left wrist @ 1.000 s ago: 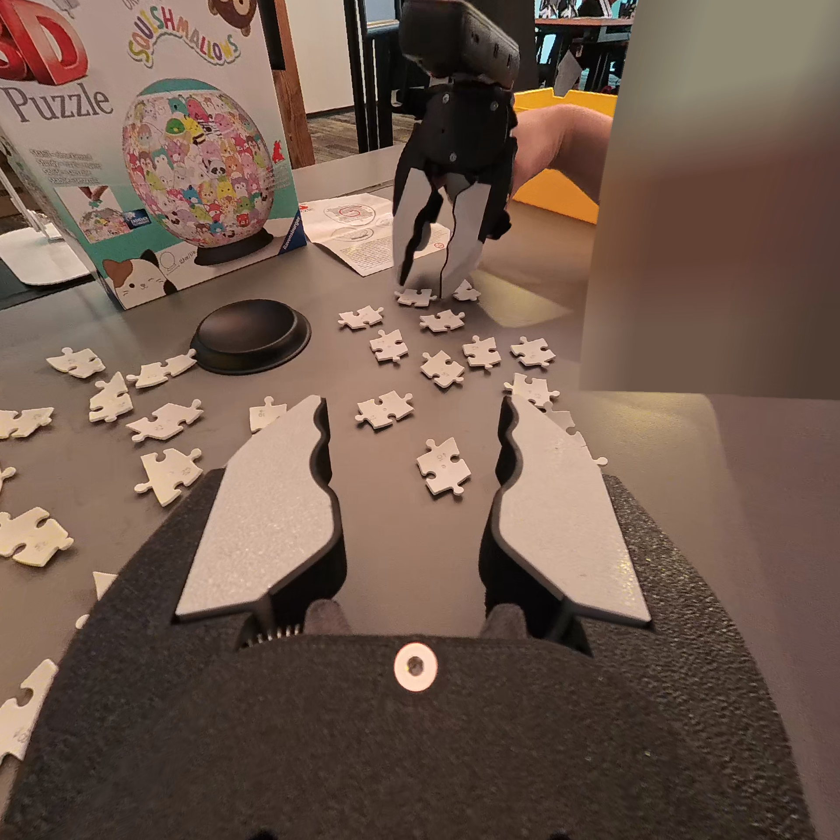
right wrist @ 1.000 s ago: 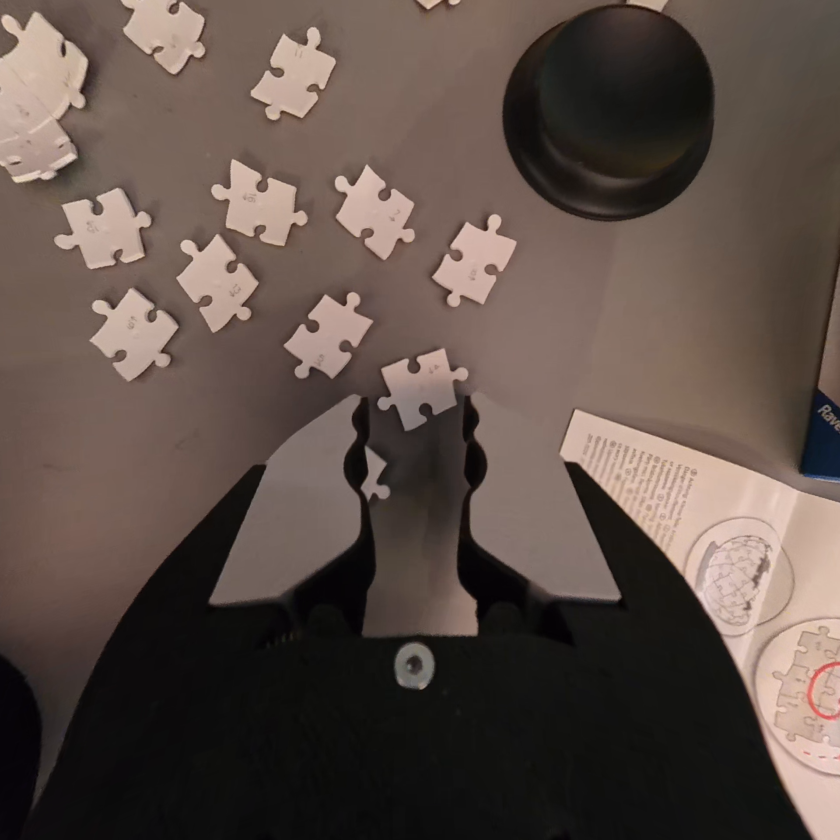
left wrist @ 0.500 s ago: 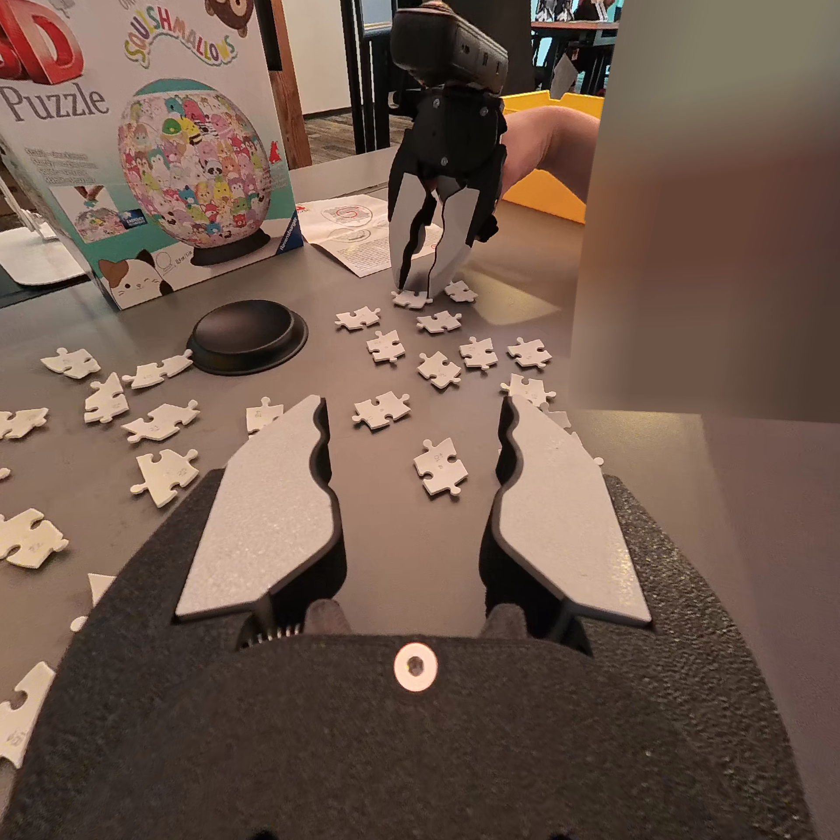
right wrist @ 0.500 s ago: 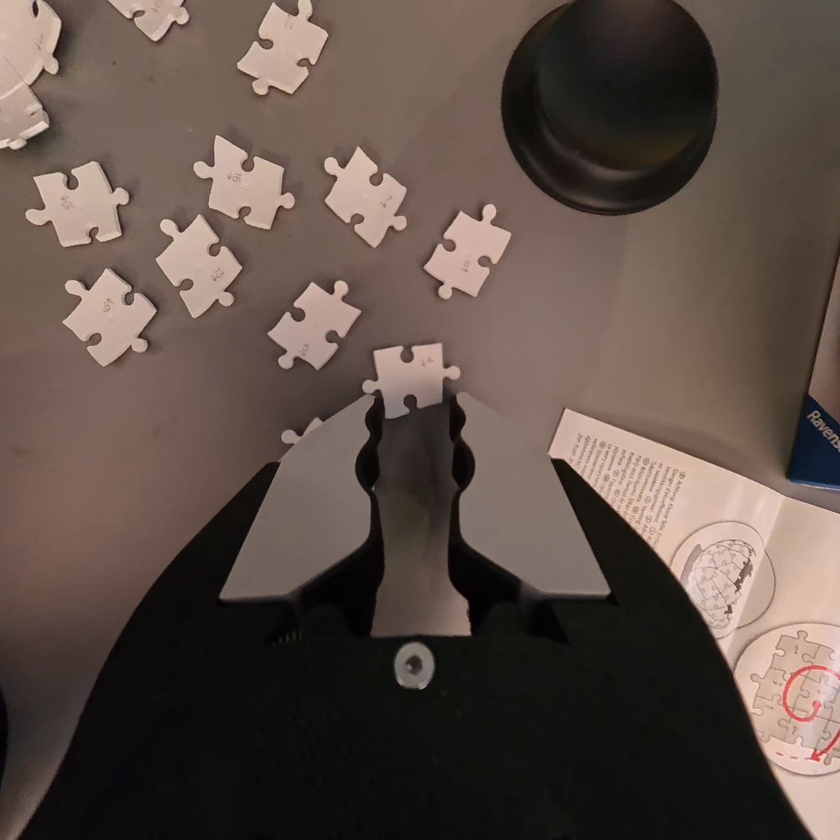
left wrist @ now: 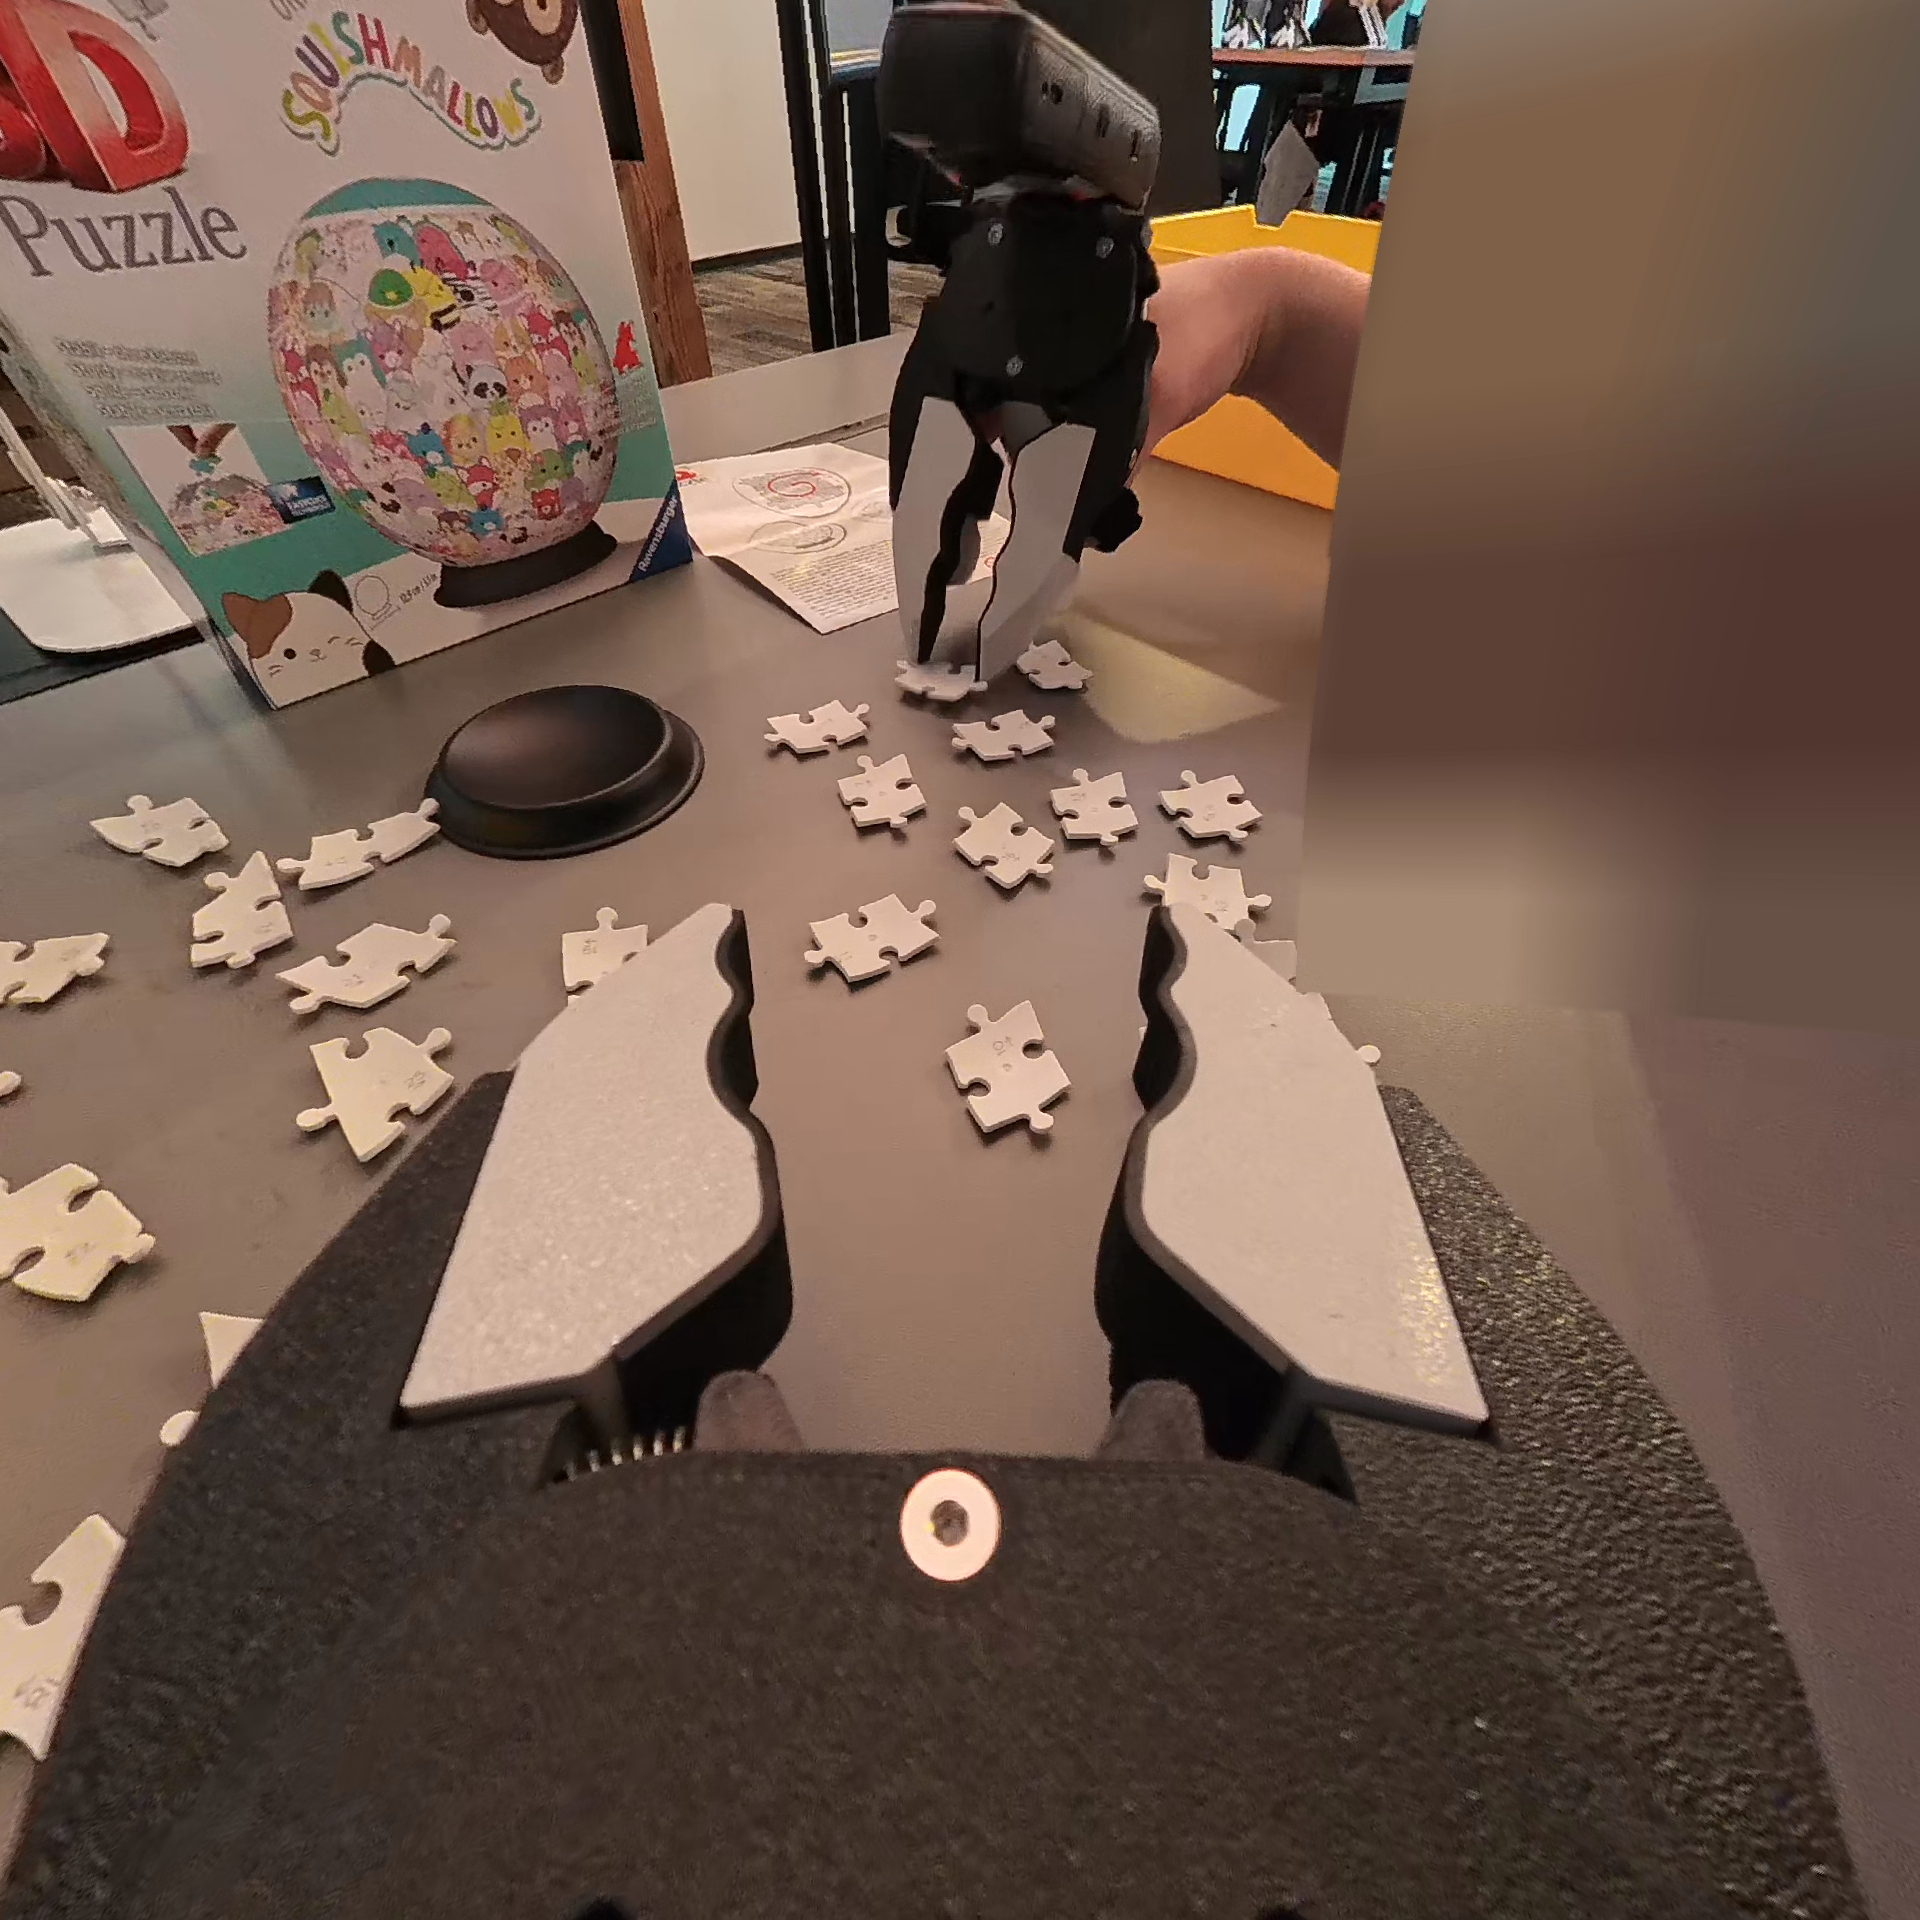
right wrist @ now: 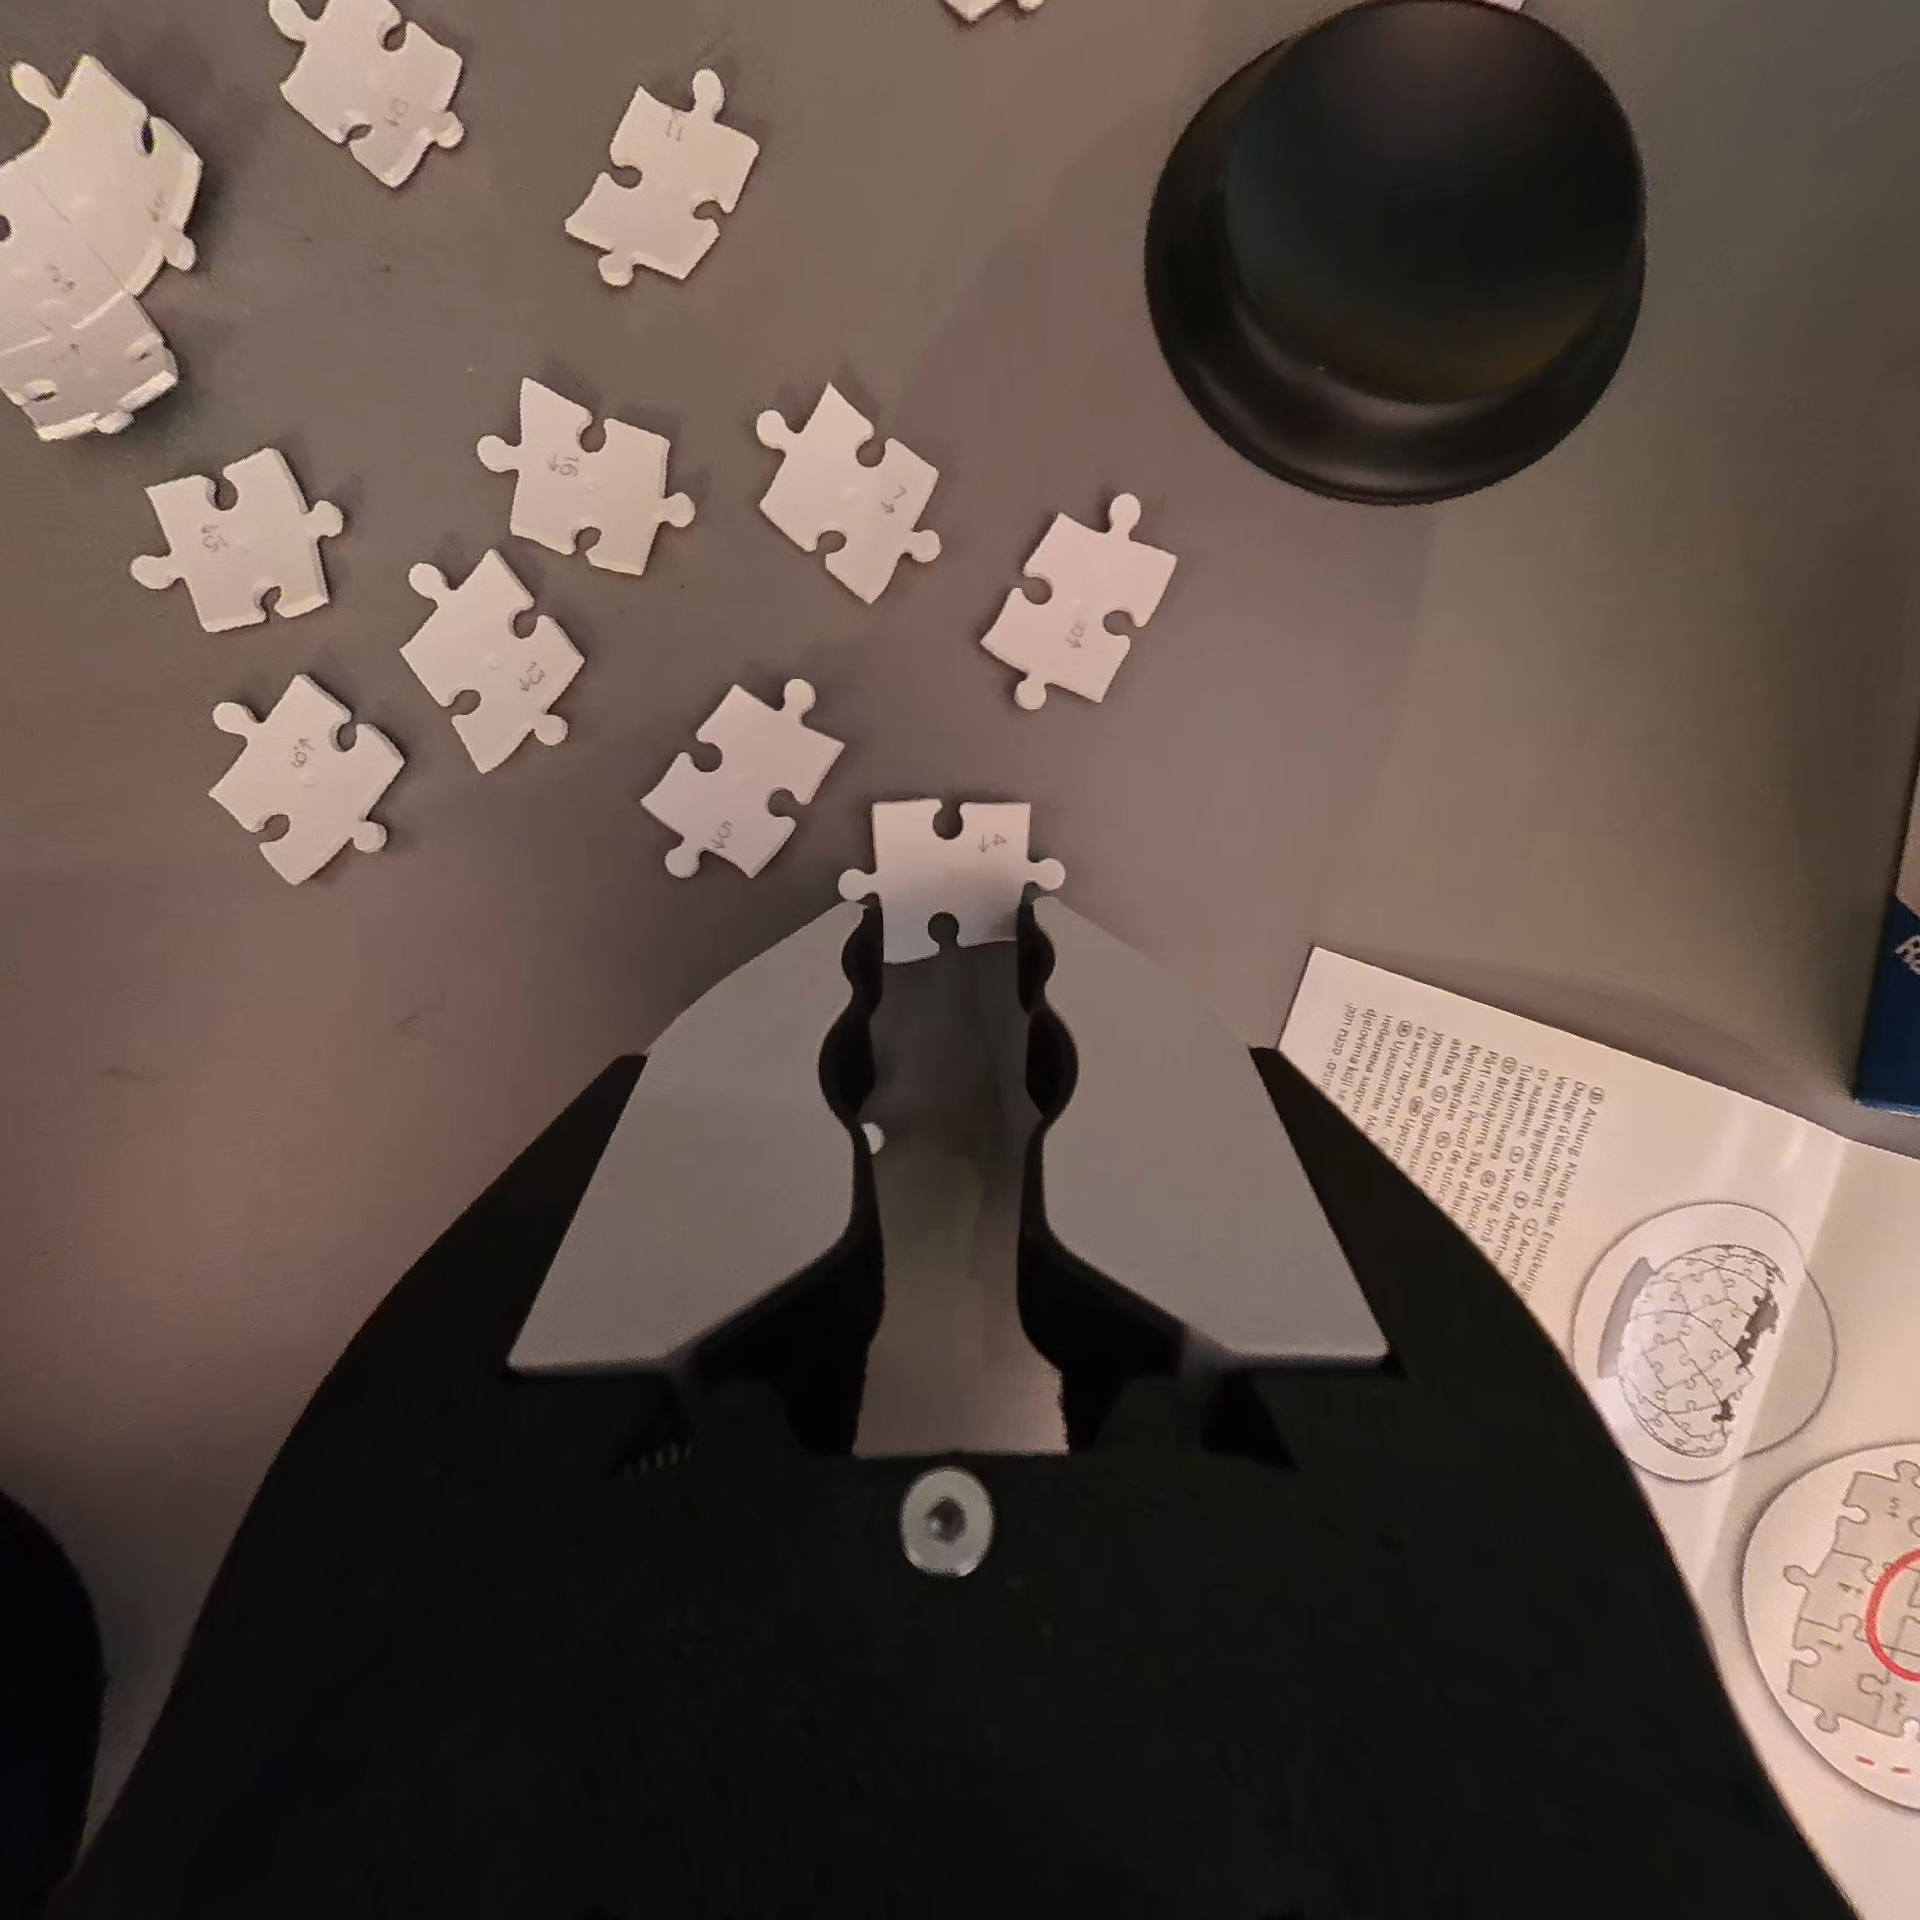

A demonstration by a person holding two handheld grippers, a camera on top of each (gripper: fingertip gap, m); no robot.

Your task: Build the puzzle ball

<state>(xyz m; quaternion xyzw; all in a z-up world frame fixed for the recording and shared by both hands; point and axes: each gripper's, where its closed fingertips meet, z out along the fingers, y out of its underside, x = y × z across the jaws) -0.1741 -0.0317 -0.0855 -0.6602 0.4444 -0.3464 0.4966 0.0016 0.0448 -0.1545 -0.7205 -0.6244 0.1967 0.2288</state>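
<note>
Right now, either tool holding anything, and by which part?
Right tool grips a flat white puzzle piece by its two side edges, at the end nearest the tool, at table level. Left tool is open, empty.

A: What do the puzzle pieces [right wrist: 582, 499] look like?

B: White, blank side up, each with small printed marks. They lie flat and scattered across the grey tabletop [right wrist: 1299, 727], most of them apart from one another.

A: Any joined?

B: In the right wrist view, at about ten o'clock, a small curved cluster [right wrist: 83, 270] of joined pieces sits at the frame's edge.

A: And the one being picked?

B: A single piece [right wrist: 951, 868] sits between the tips of the right gripper [right wrist: 948, 914], tabs sticking out either side, its far half clear of the jaws.

A: The stand?

B: A round black base [right wrist: 1397, 244], at one o'clock from that piece, bare on top.
</note>
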